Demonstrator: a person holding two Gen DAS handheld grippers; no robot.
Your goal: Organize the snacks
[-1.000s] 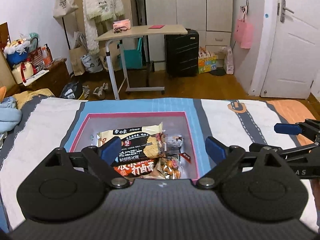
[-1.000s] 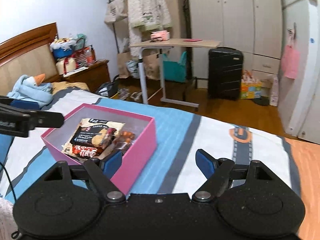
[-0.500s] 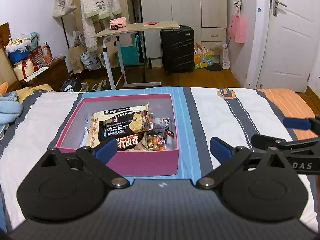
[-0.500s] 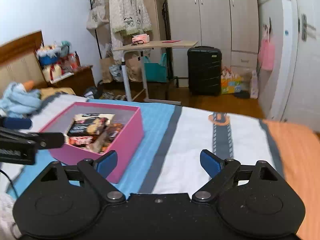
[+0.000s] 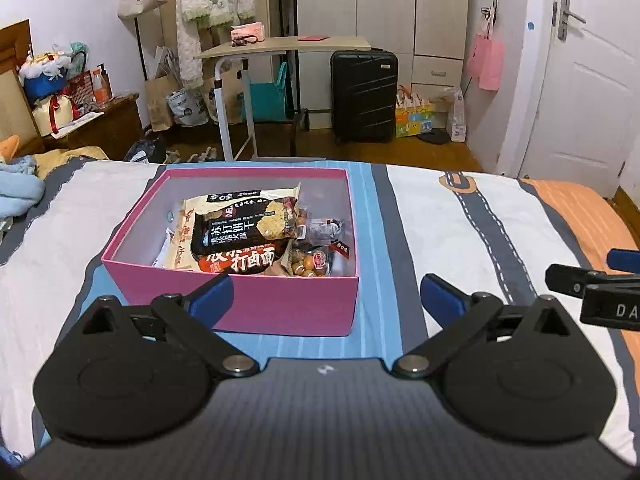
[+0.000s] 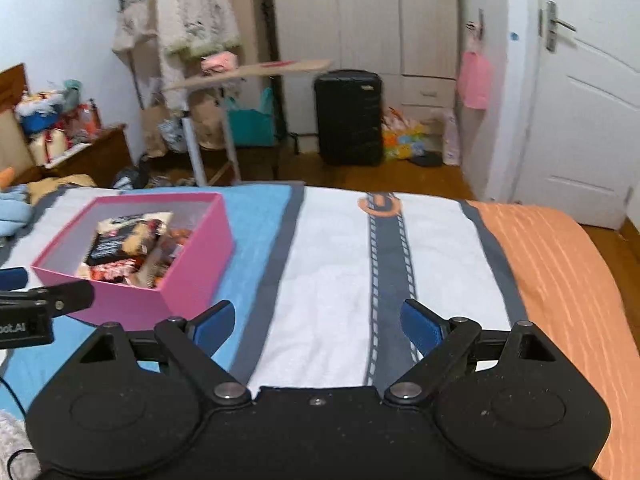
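A pink box (image 5: 276, 304) stands on the striped bedspread and holds several snack packets, with a black cracker pack (image 5: 244, 228) on top. My left gripper (image 5: 326, 294) hovers just short of the box's near wall, open with nothing between its blue fingers. In the right wrist view the same pink box (image 6: 192, 264) lies to the left. My right gripper (image 6: 316, 326) is open and empty over the white and grey stripes of the bedspread (image 6: 332, 280). The right gripper's tips (image 5: 592, 280) show at the right edge of the left wrist view.
The bed's far edge (image 5: 420, 166) runs just behind the box, with wooden floor beyond. A rolling desk (image 5: 280, 46), a black suitcase (image 5: 364, 96) and wardrobes stand at the back. A nightstand with clutter (image 5: 80, 108) is at the left, a white door (image 5: 588, 100) at the right.
Both grippers have drawn back from the box, so its whole near wall now shows. Both sets of fingers stand a little wider. The right view has swung toward the middle of the bed.
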